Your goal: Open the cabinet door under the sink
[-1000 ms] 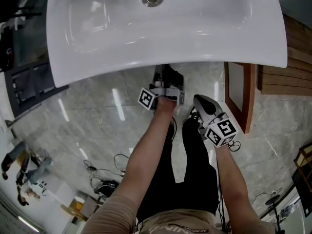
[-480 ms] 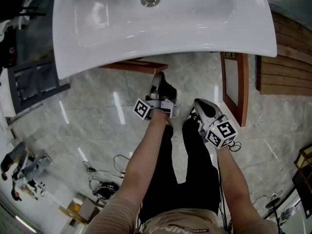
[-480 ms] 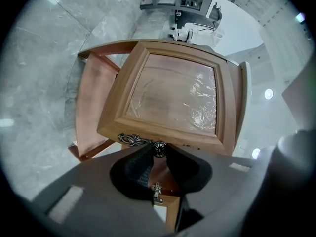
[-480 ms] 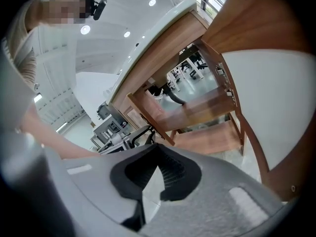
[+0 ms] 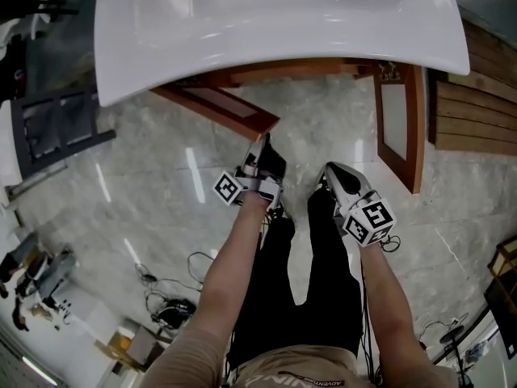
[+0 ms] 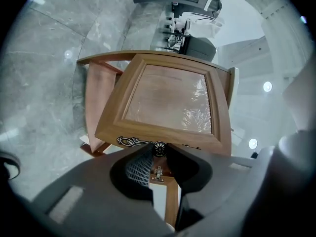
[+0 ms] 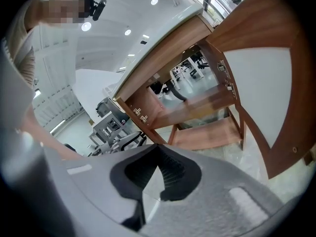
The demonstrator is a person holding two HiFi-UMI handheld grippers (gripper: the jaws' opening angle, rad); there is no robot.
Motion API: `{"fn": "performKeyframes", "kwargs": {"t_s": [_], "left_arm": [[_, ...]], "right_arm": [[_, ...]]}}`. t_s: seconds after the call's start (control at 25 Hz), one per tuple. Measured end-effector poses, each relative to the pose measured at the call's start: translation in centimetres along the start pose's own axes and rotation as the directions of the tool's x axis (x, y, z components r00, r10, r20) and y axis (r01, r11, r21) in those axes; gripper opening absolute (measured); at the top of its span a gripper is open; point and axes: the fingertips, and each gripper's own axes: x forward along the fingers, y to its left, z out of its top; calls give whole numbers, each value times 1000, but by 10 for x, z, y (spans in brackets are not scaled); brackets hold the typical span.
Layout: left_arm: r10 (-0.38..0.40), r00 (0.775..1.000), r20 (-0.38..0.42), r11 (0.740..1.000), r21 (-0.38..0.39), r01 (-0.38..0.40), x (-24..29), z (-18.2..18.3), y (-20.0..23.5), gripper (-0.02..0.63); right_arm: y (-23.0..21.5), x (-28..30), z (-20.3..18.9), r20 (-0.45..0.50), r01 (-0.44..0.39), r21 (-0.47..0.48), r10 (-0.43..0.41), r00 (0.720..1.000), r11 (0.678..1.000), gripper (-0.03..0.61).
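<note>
The white sink (image 5: 275, 31) fills the top of the head view. Under it the left cabinet door (image 5: 216, 102), wood-framed with a frosted panel (image 6: 168, 100), stands swung out. Its small round metal knob (image 6: 159, 148) is pinched between the tips of my left gripper (image 6: 159, 151), which is shut on it. In the head view that left gripper (image 5: 262, 148) sits just off the door's free edge. The right cabinet door (image 5: 398, 128) (image 7: 261, 93) also hangs open. My right gripper (image 5: 331, 172) (image 7: 157, 149) floats near it with tips together, holding nothing.
Inside the cabinet is a wooden shelf (image 7: 207, 132). A slatted wood wall (image 5: 477, 95) stands at the right, dark framed equipment (image 5: 48, 128) at the left. Cables (image 5: 170, 305) lie on the marble floor. My black-trousered legs (image 5: 307, 265) stand below the grippers.
The left door has swung out from under the sink as my left gripper drew back towards me holding its knob. The right gripper shifted slightly.
</note>
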Motion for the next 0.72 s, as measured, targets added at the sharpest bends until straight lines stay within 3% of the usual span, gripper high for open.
{"fn": "performKeyframes", "kwargs": {"t_s": [0.24,0.52,0.72], "left_arm": [[19,1000,-1,1000,-7,-19,-49,16,-2,101],[42,999,-16,998,40,-41,-102,49,-3,101],[70,990,-121,994,97,-58,-120,70,-9,100]], "right_arm": [[34,2,-25,-32,-3,9,4,999,1000,2],[54,14,-37,-50,-15,-9,15,999,1000,2],[65,25,-42,-46,-17,-1,17,999,1000,2]]}}
